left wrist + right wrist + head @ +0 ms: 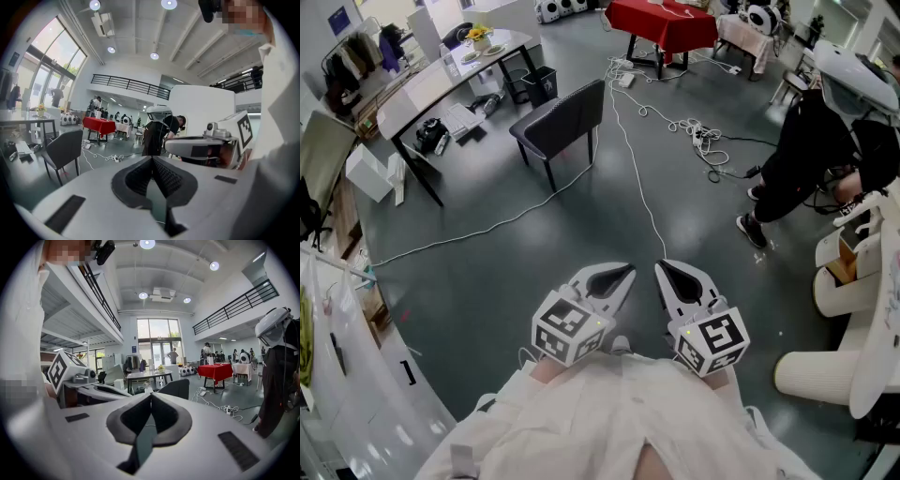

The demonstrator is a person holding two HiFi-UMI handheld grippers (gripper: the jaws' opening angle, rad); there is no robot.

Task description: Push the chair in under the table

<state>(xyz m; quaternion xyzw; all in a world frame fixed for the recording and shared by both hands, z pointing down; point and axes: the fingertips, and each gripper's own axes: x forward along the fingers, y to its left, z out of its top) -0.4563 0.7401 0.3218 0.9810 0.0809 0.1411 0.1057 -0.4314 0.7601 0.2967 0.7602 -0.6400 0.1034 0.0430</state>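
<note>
A dark grey chair (562, 124) stands on the floor well ahead, pulled out from the white table (441, 80) at the upper left. The same chair (63, 149) shows at the left of the left gripper view, and its back (176, 388) peeks over the jaws in the right gripper view, with the table (147, 375) behind it. My left gripper (626, 273) and right gripper (660, 269) are held side by side close to my body, far from the chair. Both are shut and hold nothing.
White cables (652, 117) trail across the grey floor between me and the chair. A person in black (811, 155) bends over at the right beside white machines (853, 309). A red-clothed table (666, 23) stands at the back. A black bin (540, 84) sits beside the white table.
</note>
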